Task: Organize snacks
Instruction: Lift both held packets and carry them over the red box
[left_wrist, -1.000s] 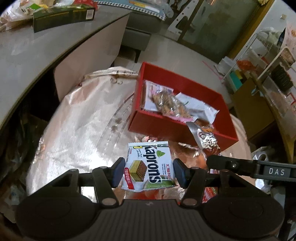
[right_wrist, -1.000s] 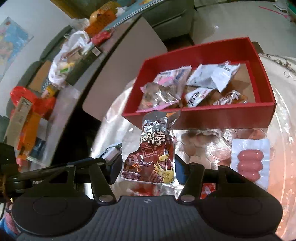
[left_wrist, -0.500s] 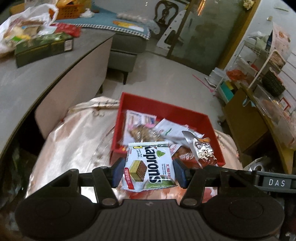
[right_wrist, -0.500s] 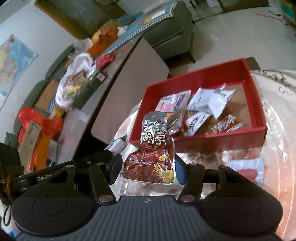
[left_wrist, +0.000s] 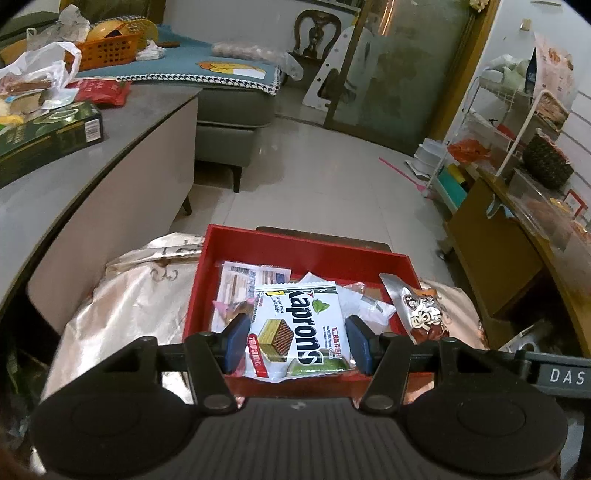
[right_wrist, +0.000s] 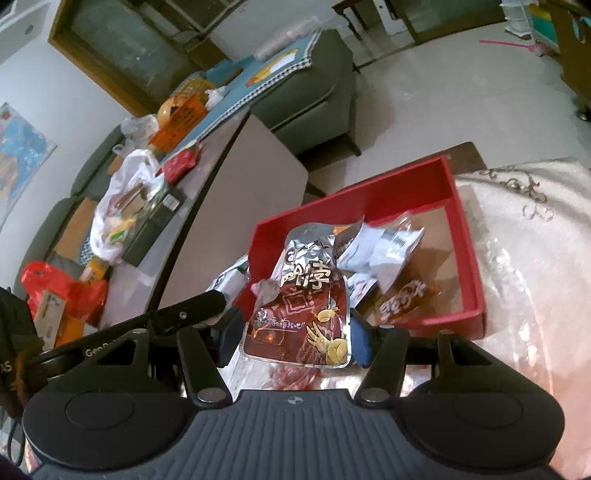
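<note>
My left gripper (left_wrist: 297, 341) is shut on a white Kaprons wafer packet (left_wrist: 299, 328), held over the near edge of the red box (left_wrist: 306, 247). The box holds several snack packets. In the right wrist view my right gripper (right_wrist: 293, 338) is shut on a silver and dark red foil snack pouch (right_wrist: 306, 295), which hangs over the near left part of the red box (right_wrist: 469, 258). That pouch (left_wrist: 421, 310) shows at the box's right side in the left wrist view. The left gripper's arm (right_wrist: 147, 325) crosses the lower left of the right wrist view.
The red box sits on a round table under shiny foil-like cloth (left_wrist: 129, 295). A grey counter (left_wrist: 74, 173) to the left carries a green box (left_wrist: 44, 136), bags and packets. A sofa (left_wrist: 229, 99) stands behind; a wire rack (left_wrist: 517, 122) and wooden cabinet (left_wrist: 498, 258) are at right.
Both grippers have moved forward and up toward the red box with their packets; the box now lies right under the held packets. The sausage pack on the table has left the right view.
</note>
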